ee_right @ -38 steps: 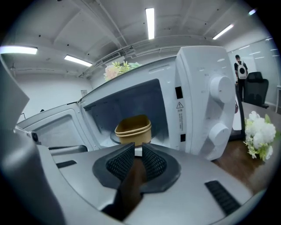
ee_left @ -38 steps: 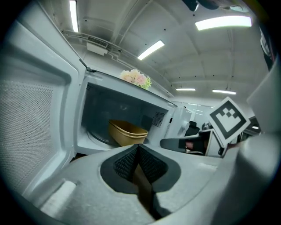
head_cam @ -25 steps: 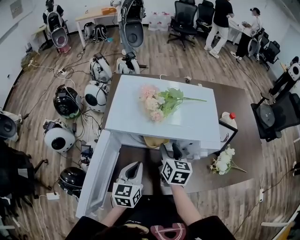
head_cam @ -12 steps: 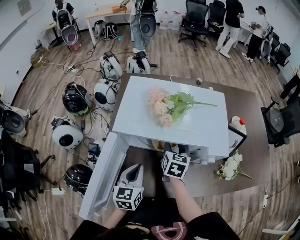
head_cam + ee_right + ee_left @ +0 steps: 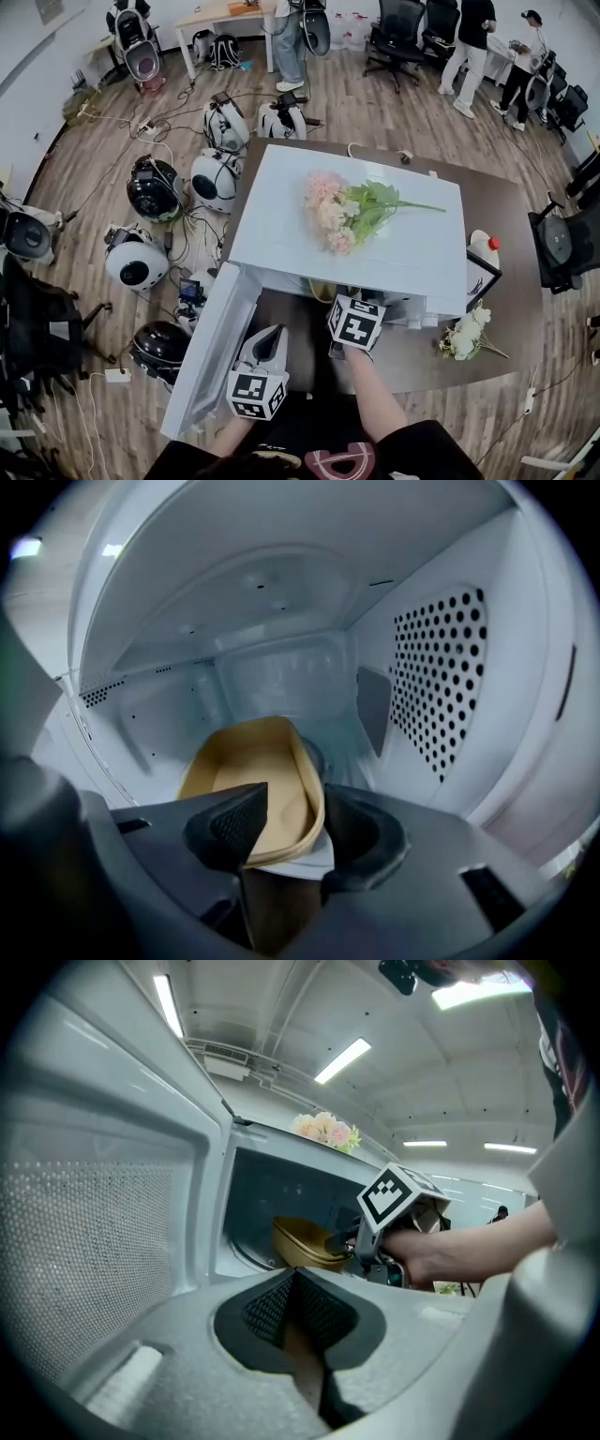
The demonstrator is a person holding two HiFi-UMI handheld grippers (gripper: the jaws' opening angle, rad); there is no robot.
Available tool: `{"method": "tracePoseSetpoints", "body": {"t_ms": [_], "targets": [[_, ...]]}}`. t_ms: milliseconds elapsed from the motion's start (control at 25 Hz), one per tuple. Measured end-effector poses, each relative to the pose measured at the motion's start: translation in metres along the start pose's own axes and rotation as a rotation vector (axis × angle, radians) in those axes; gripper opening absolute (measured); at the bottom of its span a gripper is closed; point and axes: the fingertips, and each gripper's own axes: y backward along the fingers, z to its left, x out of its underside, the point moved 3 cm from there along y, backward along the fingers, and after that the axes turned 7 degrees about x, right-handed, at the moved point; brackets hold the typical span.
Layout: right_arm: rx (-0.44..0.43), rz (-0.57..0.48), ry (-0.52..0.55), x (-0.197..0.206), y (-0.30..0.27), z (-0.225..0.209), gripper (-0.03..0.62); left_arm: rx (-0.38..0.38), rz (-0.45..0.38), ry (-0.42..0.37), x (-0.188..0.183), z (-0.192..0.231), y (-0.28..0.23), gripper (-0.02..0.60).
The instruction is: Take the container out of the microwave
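A white microwave (image 5: 375, 258) stands on the brown table with its door (image 5: 211, 347) swung open to the left. Inside it sits a tan, bowl-like container (image 5: 246, 766), also seen through the opening in the left gripper view (image 5: 302, 1241). My right gripper (image 5: 295, 797) reaches into the cavity (image 5: 347, 311). Its jaws have just been closing and straddle the container's near rim, left pad inside, right pad outside, with a gap still showing. My left gripper (image 5: 266, 336) hangs in front of the open door, shut and empty (image 5: 292, 1277).
Pink flowers with green stems (image 5: 342, 211) lie on the microwave's top. White flowers (image 5: 464, 330) and a red-capped bottle (image 5: 483, 251) are on the table's right side. Round devices and cables cover the floor at left. People stand at the back.
My right gripper has moved forward and down into the microwave cavity, onto the container's rim. The left gripper has stayed in place by the door.
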Motion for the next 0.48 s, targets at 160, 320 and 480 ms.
{"method": "tracePoseSetpoints", "body": {"t_ms": [160,320,480], "targets": [[0.019,0.025,-0.010,0.005,-0.001,-0.002,0.157,-0.003,0.000,-0.009,-0.001,0.003,0.003,0.009],[0.047,0.053,-0.009,0.011,-0.001,-0.007,0.088,-0.018,0.006,-0.010,0.001,0.007,0.006,0.009],[0.043,0.062,-0.014,0.013,-0.001,-0.008,0.075,-0.019,0.007,-0.013,0.001,0.006,0.004,0.009]]}}
